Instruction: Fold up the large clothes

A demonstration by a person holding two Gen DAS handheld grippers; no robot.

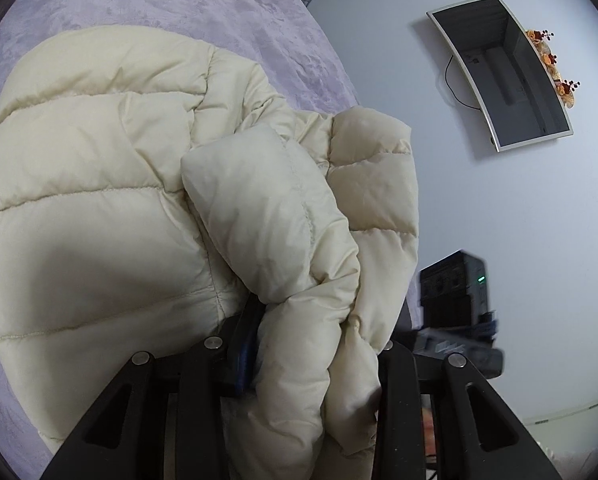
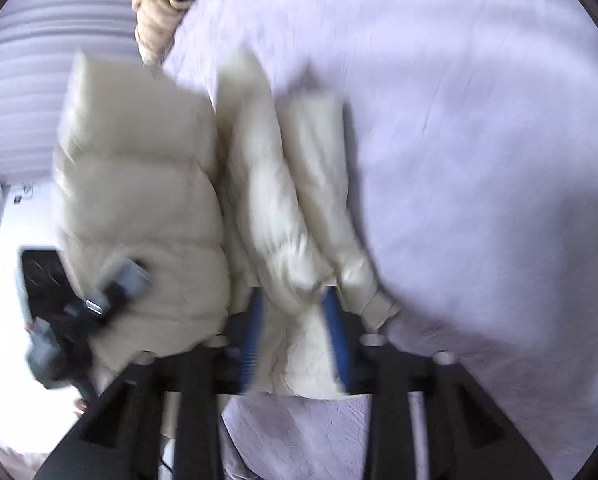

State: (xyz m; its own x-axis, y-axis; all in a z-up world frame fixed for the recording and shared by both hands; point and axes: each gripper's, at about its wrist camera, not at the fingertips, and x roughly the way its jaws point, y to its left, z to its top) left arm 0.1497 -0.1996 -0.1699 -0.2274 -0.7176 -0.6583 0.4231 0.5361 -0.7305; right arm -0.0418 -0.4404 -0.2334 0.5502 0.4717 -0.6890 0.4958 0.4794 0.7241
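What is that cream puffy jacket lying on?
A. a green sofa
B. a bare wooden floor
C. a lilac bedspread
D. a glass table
C: in the left wrist view the cream puffy jacket rests on a lilac bedspread that spreads out around it.

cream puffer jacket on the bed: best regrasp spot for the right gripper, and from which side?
Probably the sleeve cuff: the flattest, thinnest part of the jacket, beside the right gripper. Approach from the near edge, low over the bedspread; the quilted body looks too bulky.
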